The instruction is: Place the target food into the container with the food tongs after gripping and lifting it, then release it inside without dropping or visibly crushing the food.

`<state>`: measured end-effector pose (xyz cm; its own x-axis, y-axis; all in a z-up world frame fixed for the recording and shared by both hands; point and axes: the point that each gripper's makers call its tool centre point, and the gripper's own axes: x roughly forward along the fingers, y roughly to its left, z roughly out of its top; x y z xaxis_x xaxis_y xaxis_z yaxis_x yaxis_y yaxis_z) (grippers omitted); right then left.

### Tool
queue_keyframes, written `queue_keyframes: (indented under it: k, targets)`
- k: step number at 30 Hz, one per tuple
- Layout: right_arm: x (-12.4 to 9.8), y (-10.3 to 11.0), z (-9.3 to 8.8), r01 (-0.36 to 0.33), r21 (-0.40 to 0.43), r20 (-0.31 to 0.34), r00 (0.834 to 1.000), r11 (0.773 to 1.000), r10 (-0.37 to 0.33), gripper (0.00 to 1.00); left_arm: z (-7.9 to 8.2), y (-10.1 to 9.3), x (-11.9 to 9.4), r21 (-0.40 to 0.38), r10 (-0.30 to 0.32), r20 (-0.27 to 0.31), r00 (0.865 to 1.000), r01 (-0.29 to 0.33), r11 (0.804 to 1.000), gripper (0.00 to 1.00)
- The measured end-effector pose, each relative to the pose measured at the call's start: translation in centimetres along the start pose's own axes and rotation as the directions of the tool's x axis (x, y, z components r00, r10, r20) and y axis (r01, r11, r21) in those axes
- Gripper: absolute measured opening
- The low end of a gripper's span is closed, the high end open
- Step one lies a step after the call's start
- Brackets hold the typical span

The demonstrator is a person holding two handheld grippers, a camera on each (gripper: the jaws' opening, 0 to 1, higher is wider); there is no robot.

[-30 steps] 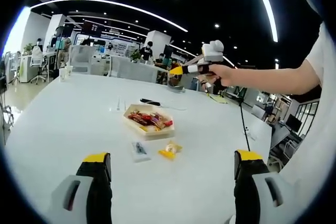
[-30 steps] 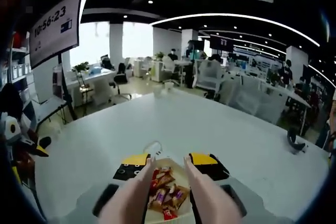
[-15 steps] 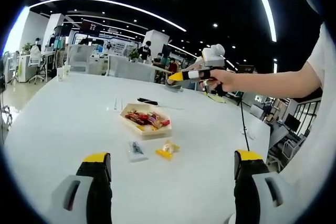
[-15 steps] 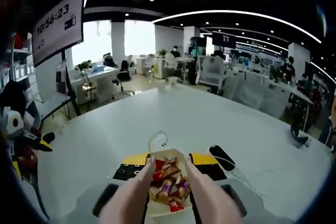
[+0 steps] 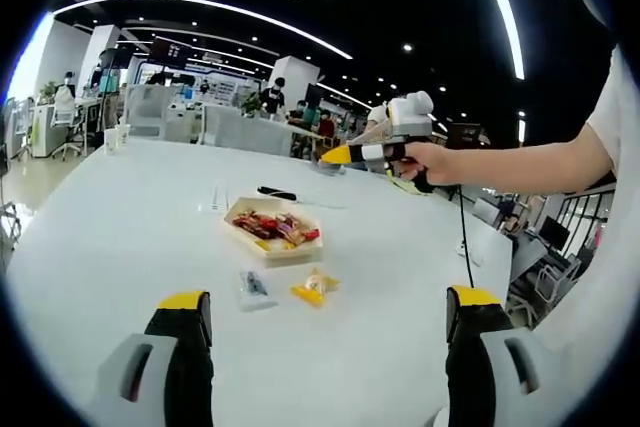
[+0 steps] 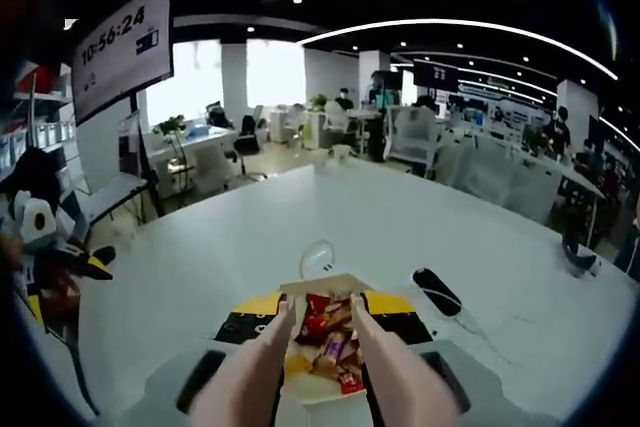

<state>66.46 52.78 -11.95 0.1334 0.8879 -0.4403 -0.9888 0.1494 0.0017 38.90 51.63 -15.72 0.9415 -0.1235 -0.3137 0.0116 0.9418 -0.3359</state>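
A shallow beige container (image 5: 240,218) with several wrapped snacks sits mid-table. In front of it lie a yellow-wrapped food piece (image 5: 311,288) and a clear packet (image 5: 249,286). My left gripper (image 5: 328,313) hangs low over the near table, jaws wide apart and empty. A hand holds my right gripper (image 5: 345,154) in the air to the right of and beyond the container. In the right gripper view, the right gripper (image 6: 322,305) is shut on pale food tongs (image 6: 258,367), whose two arms stand apart with nothing between them. The container (image 6: 312,285) lies below the tong tips.
The white table (image 5: 120,227) has wide bare areas on its left. A black object (image 6: 437,291) and a clear round piece (image 6: 317,258) lie near the container. A cable (image 5: 465,239) hangs from the right gripper. Desks, chairs and people stand far behind.
In the right gripper view the container has come further up between the tong arms as the camera moved. The left gripper view has shifted slightly. Both grippers keep their state.
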Motion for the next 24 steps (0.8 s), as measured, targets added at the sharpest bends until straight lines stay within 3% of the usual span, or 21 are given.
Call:
queue_keyframes:
  k: [24]
  targets:
    - [-0.6,1.7,-3.0,-0.030,0.024,-0.022,0.999,0.999,0.030,0.29,-0.6,-0.3,0.2,0.005,-0.011,-0.015,1.000,0.012,1.000,0.98]
